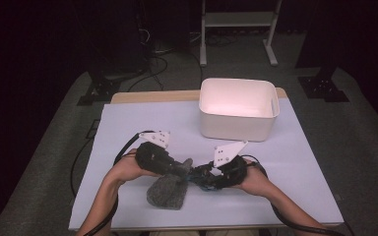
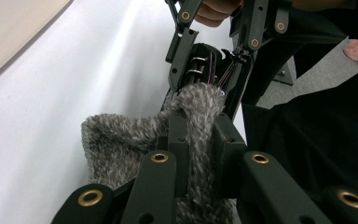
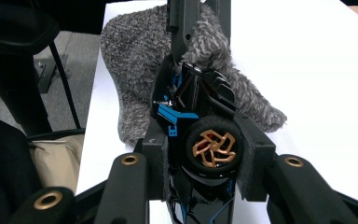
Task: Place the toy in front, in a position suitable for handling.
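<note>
A grey fuzzy cloth (image 1: 166, 192) lies near the table's front edge, and one end of it is lifted. My left gripper (image 1: 187, 166) is shut on that raised end; in the left gripper view the pads pinch a fold of the cloth (image 2: 121, 140). My right gripper (image 1: 203, 176) faces it from the right, shut on a black and blue toy car (image 3: 191, 102) with an orange wheel hub. Its pads press on the wheel from both sides. The held end of the cloth (image 3: 135, 56) rests against the car's far end, where the left gripper (image 3: 198, 23) meets it.
A white plastic bin (image 1: 234, 129) stands at the back right of the white table top (image 1: 128, 128). Cables trail from both grippers across the table's front. Beyond the table, dark floor holds a white stand's legs (image 1: 204, 49).
</note>
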### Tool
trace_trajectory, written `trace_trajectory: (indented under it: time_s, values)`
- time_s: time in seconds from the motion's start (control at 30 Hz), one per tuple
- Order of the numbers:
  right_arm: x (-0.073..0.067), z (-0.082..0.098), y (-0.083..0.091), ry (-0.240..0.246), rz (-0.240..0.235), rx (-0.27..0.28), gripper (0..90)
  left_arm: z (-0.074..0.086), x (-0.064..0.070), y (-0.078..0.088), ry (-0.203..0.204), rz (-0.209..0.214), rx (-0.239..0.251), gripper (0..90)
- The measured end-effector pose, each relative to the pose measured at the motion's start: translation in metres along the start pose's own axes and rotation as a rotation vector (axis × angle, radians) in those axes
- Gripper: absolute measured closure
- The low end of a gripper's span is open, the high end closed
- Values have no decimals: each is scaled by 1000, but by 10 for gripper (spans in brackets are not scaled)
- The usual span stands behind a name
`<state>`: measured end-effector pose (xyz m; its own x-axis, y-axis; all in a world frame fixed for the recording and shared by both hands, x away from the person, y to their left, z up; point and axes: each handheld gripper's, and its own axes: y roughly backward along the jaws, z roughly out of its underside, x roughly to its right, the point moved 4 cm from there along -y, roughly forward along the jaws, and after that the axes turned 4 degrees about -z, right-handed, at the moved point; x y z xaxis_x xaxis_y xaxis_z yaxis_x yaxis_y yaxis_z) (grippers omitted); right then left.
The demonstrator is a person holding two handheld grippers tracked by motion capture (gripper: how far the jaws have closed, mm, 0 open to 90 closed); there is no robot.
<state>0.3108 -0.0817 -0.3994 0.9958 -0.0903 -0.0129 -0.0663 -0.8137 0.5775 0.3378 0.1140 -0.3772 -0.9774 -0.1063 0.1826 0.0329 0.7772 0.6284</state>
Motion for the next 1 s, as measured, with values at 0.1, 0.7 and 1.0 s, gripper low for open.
trace_trajectory:
  time_s: [0.1,0.7,1.0]
  values:
    - [0,-6,-6,14,-6,-9,609,5,1,8,7,-13,1,803]
    - [-2,-33,-45,23,-74,23,607,15,7,44,4,-69,-10,803]
    - [0,-22,-19,19,-42,-10,595,1,3,31,-3,-39,20,802]
